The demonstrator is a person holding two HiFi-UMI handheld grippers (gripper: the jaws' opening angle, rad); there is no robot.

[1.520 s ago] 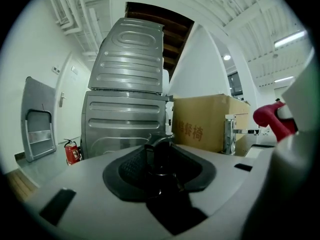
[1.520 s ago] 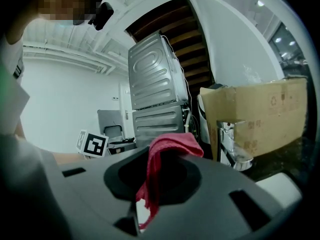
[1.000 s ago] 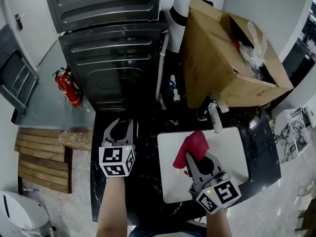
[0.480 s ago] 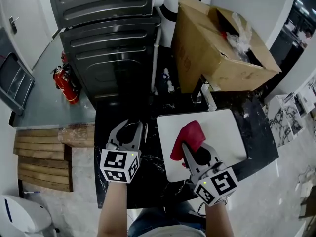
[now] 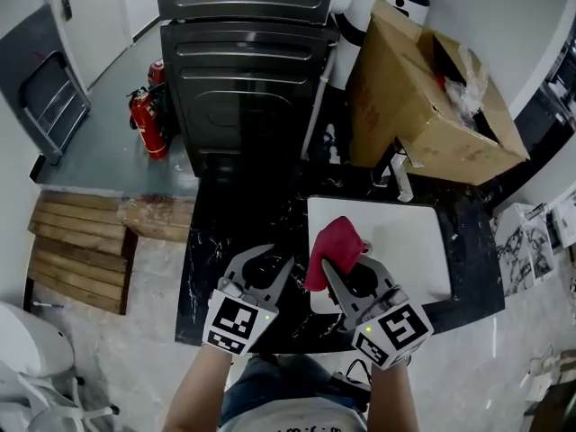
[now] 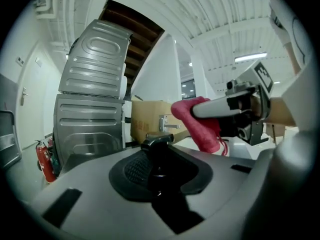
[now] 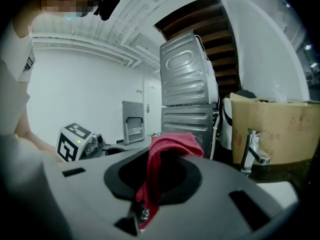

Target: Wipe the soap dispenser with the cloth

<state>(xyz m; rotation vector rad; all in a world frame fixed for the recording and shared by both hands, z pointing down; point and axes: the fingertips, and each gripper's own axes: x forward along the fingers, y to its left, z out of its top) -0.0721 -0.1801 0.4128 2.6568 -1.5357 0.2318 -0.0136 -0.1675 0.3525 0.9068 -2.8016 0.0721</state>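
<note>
**Bottle could twist under the wipe**

My left gripper (image 5: 263,265) pinches the black soap dispenser (image 6: 157,153) above the dark counter (image 5: 216,232), just left of the white sink (image 5: 409,241). My right gripper (image 5: 347,261) pinches the red cloth (image 5: 335,244) by one bunched end. I reckon a hard sideways rub could turn the slick bottle or tug the cloth loose.

The cloth (image 5: 335,246) hangs just right of the soap dispenser (image 6: 158,154).
</note>
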